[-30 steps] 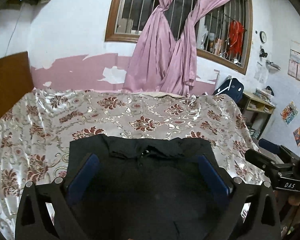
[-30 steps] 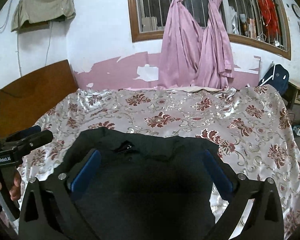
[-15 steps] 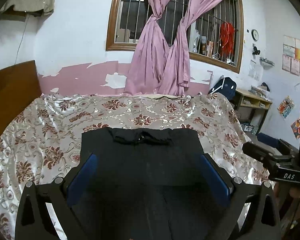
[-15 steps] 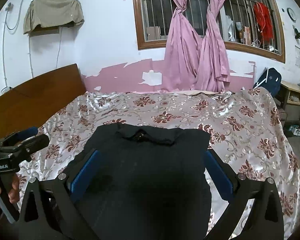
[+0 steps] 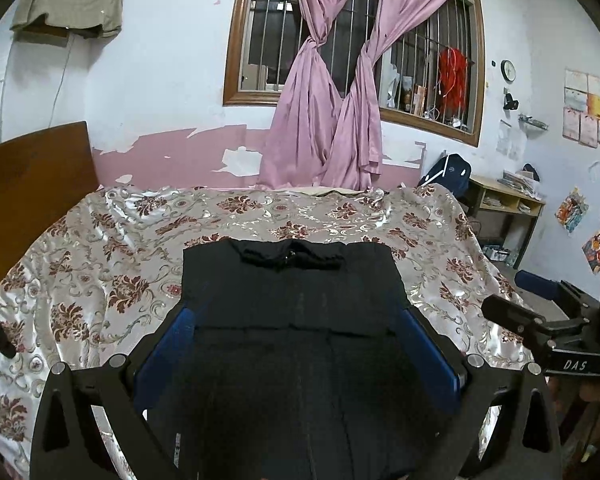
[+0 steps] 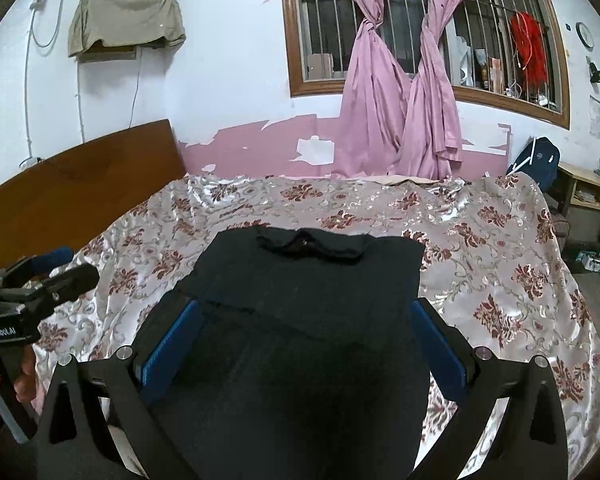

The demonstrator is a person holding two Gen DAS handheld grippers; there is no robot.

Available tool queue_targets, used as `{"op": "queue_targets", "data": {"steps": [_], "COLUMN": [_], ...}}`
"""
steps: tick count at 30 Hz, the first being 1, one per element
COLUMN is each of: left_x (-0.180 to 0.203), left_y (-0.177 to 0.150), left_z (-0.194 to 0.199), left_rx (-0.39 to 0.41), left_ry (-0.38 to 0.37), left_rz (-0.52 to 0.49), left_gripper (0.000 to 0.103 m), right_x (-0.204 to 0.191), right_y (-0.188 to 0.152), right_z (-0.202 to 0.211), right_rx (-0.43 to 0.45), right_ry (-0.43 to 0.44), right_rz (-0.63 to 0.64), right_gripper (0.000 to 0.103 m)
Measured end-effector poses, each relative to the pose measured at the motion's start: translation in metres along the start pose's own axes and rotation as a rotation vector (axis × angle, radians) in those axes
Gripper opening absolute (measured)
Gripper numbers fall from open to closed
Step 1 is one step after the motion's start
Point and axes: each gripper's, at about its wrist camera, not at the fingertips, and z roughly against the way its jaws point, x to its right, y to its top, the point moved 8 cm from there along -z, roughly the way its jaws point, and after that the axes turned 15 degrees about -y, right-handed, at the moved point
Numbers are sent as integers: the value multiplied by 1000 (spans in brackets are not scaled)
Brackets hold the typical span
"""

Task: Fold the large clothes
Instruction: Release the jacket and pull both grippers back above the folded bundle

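A large black garment (image 5: pixel 292 320) lies flat on the bed, collar at the far end, with a fold edge across its middle; it also shows in the right wrist view (image 6: pixel 300 320). My left gripper (image 5: pixel 296 344) is open and empty, held above the near part of the garment. My right gripper (image 6: pixel 304 340) is open and empty, also above the near part. Each gripper shows at the edge of the other's view: the right gripper (image 5: pixel 548 332) and the left gripper (image 6: pixel 32 292).
The bed has a silver and red floral cover (image 5: pixel 100 260) and a wooden headboard (image 5: pixel 28 188) on the left. Pink curtains (image 5: pixel 332 120) hang at a barred window behind. A shelf (image 5: pixel 504 200) and a dark backpack (image 5: pixel 448 172) stand at the right.
Both grippers have pulled back and risen from the garment. The garment now lies flatter and farther off, with more of the bed in view.
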Motion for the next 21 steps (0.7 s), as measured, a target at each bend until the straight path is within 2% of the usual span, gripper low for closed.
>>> {"op": "queue_targets", "data": {"steps": [9, 21], "left_x": [0, -17], "left_y": [-26, -71], "left_z": [20, 31], "left_rx": [-7, -36], "left_ry": [5, 36], "left_rz": [3, 13], "left_gripper": [103, 103], "right_x": [-10, -23], "right_y": [-33, -88], "right_z": [25, 27], "right_rx": [-16, -94], "right_ry": [2, 21], "right_rz": [14, 20], "right_gripper": [101, 101]}}
